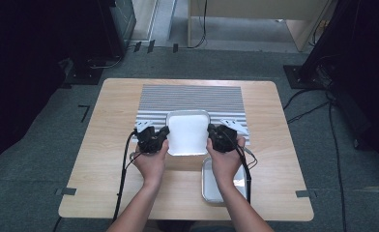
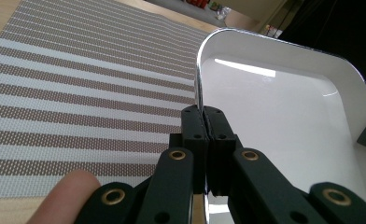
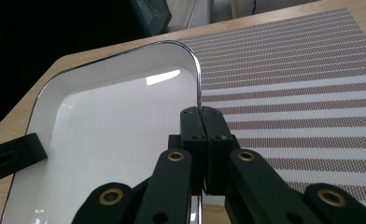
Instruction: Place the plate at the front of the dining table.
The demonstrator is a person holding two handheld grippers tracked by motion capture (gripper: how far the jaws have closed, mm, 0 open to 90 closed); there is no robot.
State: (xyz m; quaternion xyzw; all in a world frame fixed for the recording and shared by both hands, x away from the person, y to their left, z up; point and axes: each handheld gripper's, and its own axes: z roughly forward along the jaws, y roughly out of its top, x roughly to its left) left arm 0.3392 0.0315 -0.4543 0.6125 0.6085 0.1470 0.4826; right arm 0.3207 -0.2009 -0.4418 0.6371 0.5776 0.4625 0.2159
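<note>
While your left gripper [image 1: 164, 133] pinches the white tray's [image 1: 187, 131] left rim, jaws pressed together on it, the tray sits on the striped mat [image 1: 192, 98]. Your right gripper [image 1: 211, 131] clamps its right rim. A metal tray [image 1: 208, 186] lies just behind, under your right forearm.

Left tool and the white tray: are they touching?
Touching. In the left gripper view the left tool is shut on the rim of the white tray, one jaw on each side of it.
</note>
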